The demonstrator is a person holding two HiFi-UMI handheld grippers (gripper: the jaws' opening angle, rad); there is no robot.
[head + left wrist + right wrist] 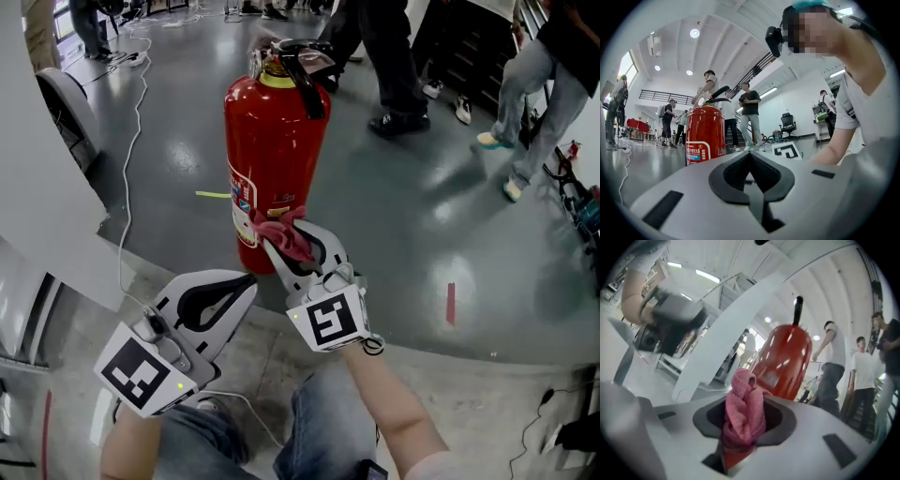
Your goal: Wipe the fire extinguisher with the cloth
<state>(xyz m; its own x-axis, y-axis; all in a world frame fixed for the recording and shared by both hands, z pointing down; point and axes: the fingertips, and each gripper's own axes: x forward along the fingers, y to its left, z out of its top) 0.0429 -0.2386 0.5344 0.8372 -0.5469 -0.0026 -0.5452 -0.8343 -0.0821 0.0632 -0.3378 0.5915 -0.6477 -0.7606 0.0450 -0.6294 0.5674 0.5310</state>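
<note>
A red fire extinguisher [272, 141] with a black handle stands upright on the grey floor. My right gripper [284, 236] is shut on a pink cloth [289, 234], and the cloth lies against the lower front of the cylinder by its label. In the right gripper view the bunched cloth [743, 411] sticks out of the jaws, with the extinguisher [787, 359] just beyond. My left gripper [246, 284] hovers lower left of the cylinder, shut and empty. In the left gripper view the extinguisher [704, 133] stands a short way ahead of that gripper [750, 157].
A white cable [131, 159] trails over the floor at the left, past a white panel [47, 187]. Several people [394, 56] stand behind the extinguisher. A yellow-green strip [211, 195] and a red mark [451, 302] lie on the floor. A pale concrete step [487, 394] runs below me.
</note>
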